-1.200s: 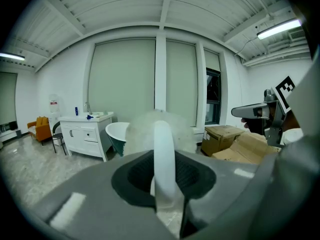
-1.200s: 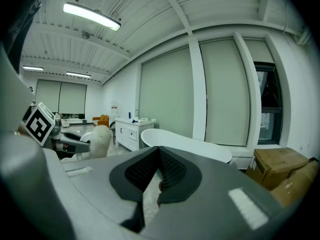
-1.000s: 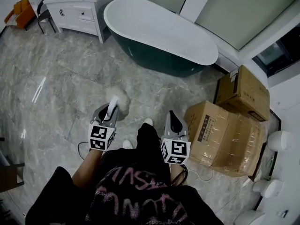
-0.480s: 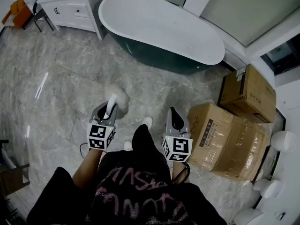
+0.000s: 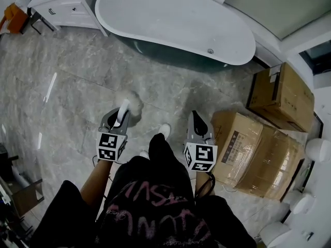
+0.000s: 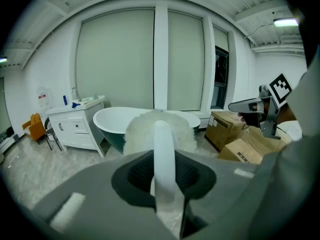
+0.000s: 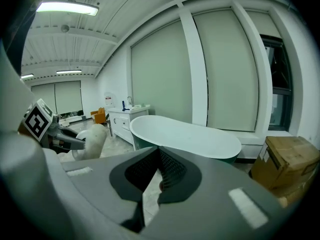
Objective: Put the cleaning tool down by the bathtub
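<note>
The cleaning tool (image 5: 129, 102) is a fluffy white duster head on a white handle (image 6: 164, 159). My left gripper (image 5: 120, 119) is shut on that handle, and the fluffy head (image 6: 160, 130) sticks out ahead of the jaws. The white-and-dark-green bathtub (image 5: 176, 22) stands further ahead on the marble floor; it also shows as the bathtub (image 6: 115, 121) in the left gripper view and the bathtub (image 7: 190, 136) in the right gripper view. My right gripper (image 5: 199, 125) is shut with nothing between its jaws. The duster (image 7: 92, 141) appears at the left of the right gripper view.
A white vanity cabinet (image 5: 62, 6) stands left of the tub. Cardboard boxes (image 5: 258, 151) are stacked at my right, another box (image 5: 284, 94) behind them. White fixtures (image 5: 318, 149) line the right wall. My own legs and shoe (image 5: 163, 133) are between the grippers.
I have walked toward the bathtub: it has come closer and now fills more of the head view. Both grippers keep their pose, the left still holding the duster.
</note>
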Motion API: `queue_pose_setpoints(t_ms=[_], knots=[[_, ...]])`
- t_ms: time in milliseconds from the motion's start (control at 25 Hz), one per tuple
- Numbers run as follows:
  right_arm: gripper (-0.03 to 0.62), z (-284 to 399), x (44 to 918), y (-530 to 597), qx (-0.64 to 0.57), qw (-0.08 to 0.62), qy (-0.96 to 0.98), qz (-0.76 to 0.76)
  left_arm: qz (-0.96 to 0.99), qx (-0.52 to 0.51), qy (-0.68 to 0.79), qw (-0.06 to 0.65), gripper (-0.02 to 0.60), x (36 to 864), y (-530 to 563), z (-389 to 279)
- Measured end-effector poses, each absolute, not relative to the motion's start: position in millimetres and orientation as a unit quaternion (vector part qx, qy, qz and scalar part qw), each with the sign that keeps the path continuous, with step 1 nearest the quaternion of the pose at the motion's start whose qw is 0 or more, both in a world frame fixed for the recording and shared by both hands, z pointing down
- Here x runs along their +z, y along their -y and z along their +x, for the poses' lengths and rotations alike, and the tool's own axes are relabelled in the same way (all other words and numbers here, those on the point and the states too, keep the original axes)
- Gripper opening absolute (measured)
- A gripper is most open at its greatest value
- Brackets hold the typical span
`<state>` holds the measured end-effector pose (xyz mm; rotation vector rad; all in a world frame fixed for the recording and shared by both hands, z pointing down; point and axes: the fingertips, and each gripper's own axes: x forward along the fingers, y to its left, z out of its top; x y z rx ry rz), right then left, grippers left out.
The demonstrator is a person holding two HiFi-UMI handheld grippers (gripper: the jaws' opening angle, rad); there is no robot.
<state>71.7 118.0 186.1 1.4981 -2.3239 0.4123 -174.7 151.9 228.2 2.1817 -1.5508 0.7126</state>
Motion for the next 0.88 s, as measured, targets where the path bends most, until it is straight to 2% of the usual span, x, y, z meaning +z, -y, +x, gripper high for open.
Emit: queue_pose_setpoints(t_ms=[480,880], knots=[[0.014,102,223,-59,0.179,0.186,0.815,0.520,0.762,0.285,0.549,0.191,0.087,254,-92,-157],[0.014,115,277,-32,0.212,0.196,0.792,0.538,0.750,0.302,0.547,0.216,0.087,312,-52,-166]])
